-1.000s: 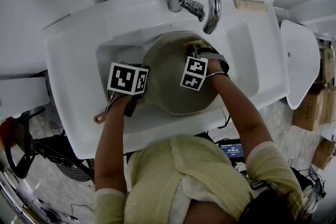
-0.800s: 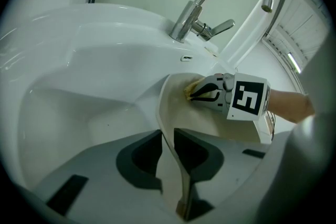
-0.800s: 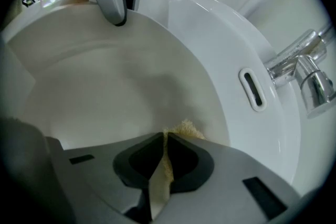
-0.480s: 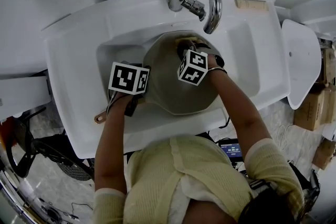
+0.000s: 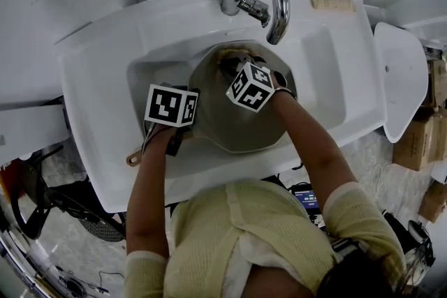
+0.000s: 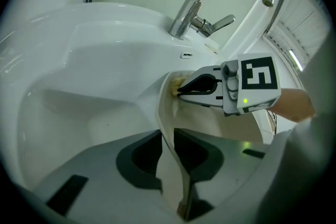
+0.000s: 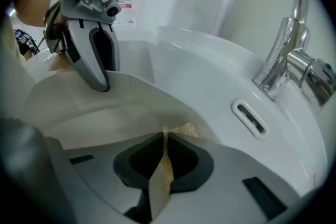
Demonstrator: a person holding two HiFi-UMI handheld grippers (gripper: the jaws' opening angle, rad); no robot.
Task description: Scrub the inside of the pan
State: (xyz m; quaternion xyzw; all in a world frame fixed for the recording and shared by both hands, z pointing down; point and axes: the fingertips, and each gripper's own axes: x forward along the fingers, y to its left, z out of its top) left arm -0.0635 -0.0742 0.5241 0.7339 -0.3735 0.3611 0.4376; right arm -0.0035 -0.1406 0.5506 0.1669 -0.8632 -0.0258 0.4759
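The pan [image 5: 241, 129] is lying in the sink [image 5: 98, 73], its rim being clamped at 9 o'clock by the left gripper [image 6: 170, 136]. A yellow sponge [image 7: 182, 129] is being pinched in the right gripper [image 7: 164, 139] and pressed to the inner wall near 12 o'clock. Even pressure is probably being called for, swept round the wall without tipping the pan.

Both arms reach forward and down. The left tongs [image 6: 167, 139] clamp the rim of the beige round pan [image 6: 210, 123]. The right tongs [image 7: 164, 139], angled steeply down, pinch a thin yellow sponge [image 7: 184, 128].
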